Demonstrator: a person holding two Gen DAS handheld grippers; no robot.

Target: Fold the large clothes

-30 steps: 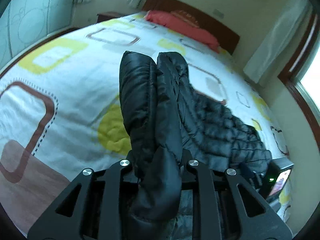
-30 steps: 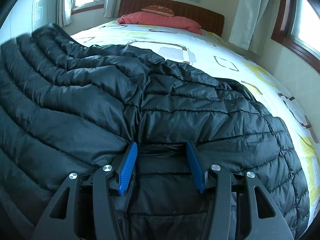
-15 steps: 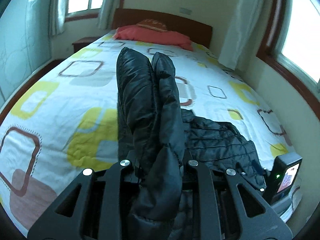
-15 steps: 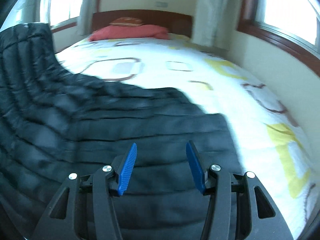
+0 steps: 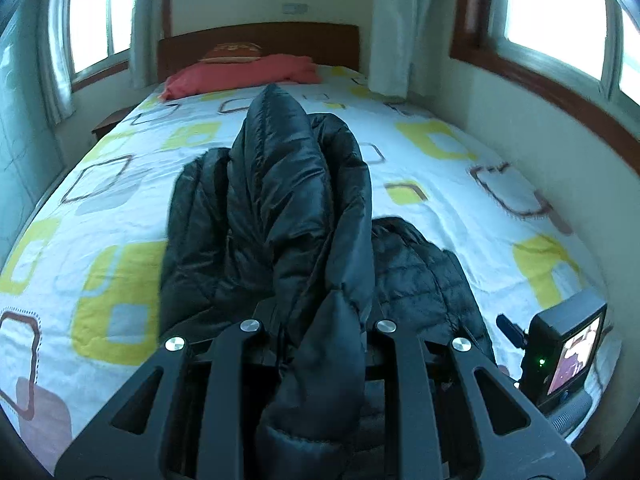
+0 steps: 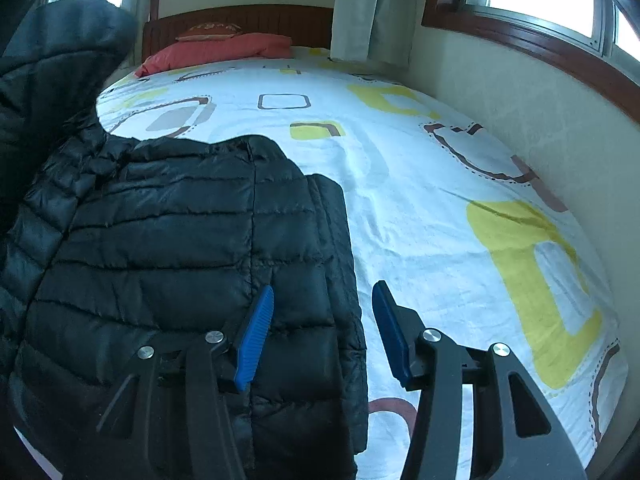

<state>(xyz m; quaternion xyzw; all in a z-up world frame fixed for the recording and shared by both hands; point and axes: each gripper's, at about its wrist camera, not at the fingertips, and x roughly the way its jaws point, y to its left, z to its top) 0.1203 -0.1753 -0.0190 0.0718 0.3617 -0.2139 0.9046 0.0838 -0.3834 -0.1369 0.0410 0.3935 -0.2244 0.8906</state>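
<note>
Left gripper (image 5: 316,320) is clamped on a thick bunch of the black puffer jacket (image 6: 180,264); the gathered part stands up in front of its camera while the rest lies flat on the bed (image 6: 420,216), quilted panel up. Right gripper (image 6: 322,332) is spread wide and holds nothing — its blue pads (image 6: 256,336) hover over the jacket's right edge, 1 pad above the fabric, the other above the sheet.

Step in hand, as I judge it: carry the lifted portion across and lay it over the flat body to make 1 fold.
- Keep the left grip firm; the shell looks slick and puffy, likely to slide out.
- Lower the bunch onto the panel before letting go, so it does not spring back.
- Use the free right gripper to pin or take the near edge, keeping the lower layer from dragging.

Surface: white sheet with yellow and brown squares, lightly wrinkled, soft. Red pillow (image 5: 240,74) at a wooden headboard (image 5: 260,42). Curtained windows (image 5: 556,12) on both sides, a wall close along the right. A small device with a lit screen (image 5: 568,354) sits at the bed's near right corner — close to the jacket, worth avoiding.
</note>
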